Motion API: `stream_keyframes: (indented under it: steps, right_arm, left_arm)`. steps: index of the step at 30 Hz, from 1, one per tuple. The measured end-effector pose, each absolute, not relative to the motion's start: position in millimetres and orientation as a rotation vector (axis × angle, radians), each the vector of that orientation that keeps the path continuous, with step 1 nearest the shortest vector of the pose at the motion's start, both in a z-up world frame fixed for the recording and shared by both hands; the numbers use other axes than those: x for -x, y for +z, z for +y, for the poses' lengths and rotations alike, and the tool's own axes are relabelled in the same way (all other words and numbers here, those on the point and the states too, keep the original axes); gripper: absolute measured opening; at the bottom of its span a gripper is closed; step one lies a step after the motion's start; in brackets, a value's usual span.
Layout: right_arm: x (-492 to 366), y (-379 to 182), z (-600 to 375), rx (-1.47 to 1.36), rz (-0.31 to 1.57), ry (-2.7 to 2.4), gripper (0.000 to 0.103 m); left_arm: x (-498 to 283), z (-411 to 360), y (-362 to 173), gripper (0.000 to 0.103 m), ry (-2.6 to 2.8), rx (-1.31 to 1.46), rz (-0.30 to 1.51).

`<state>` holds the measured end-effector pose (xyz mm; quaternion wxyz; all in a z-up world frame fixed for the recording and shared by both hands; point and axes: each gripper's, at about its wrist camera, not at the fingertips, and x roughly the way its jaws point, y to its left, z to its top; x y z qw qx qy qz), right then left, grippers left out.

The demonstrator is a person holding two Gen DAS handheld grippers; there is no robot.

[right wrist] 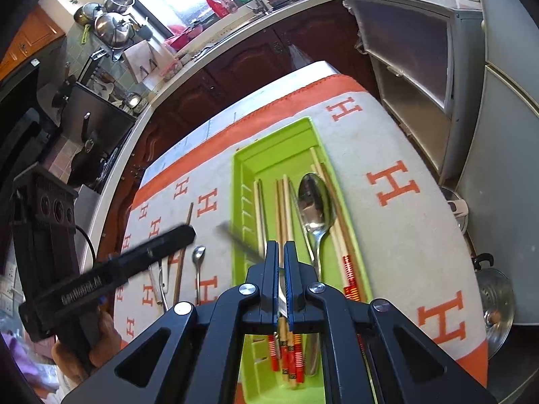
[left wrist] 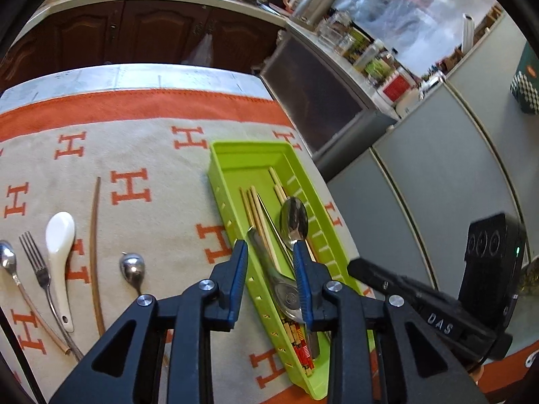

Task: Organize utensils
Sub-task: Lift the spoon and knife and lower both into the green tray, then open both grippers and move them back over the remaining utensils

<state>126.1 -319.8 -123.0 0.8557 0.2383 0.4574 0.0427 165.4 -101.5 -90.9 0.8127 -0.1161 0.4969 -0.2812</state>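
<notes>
A bench covered by a cream cloth with orange H letters and an orange border holds loose utensils on the left and a lime-green plastic tray on the right.

From the left on the cloth lie a steel spoon, a steel fork, a white ceramic soup spoon, a long thin brown chopstick, and a small steel spoon, all with handles pointing toward the near edge.

The tray is long and narrow with slotted side walls. Inside it lie pale wooden chopsticks with red and yellow banded ends, and a large shiny steel spoon, bowl toward the far end.

The left claw hangs over the near part of the tray, its blue-padded fingers parted and nothing pressed between them.

The right claw, also above the tray, is clenched on a thin steel utensil, whose blurred end sticks out to the left over the tray wall; what kind of utensil it is cannot be told.
</notes>
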Motion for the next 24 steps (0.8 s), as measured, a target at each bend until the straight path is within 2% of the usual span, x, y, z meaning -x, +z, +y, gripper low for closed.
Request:
stream_keyframes:
  steps: [4, 8, 24]
  right_arm:
    - [-120.9, -120.1, -313.7, -0.480, 0.963, 0.105, 0.004]
    - [-117.0, -118.7, -305.4, -0.463, 0.972, 0.124, 0.004]
    - [-110.8, -112.5, -231.0, -0.346, 1.028, 0.260, 0.004]
  left_arm:
    - [-160.9, -88.9, -88.0, 0.026, -0.587, 0.268, 1.050]
    - [-150.4, -74.4, -94.9, 0.035, -0.559, 0.265, 1.073]
    - [-113.0, 42.8, -108.2, 0.040, -0.342, 0.338, 1.092]
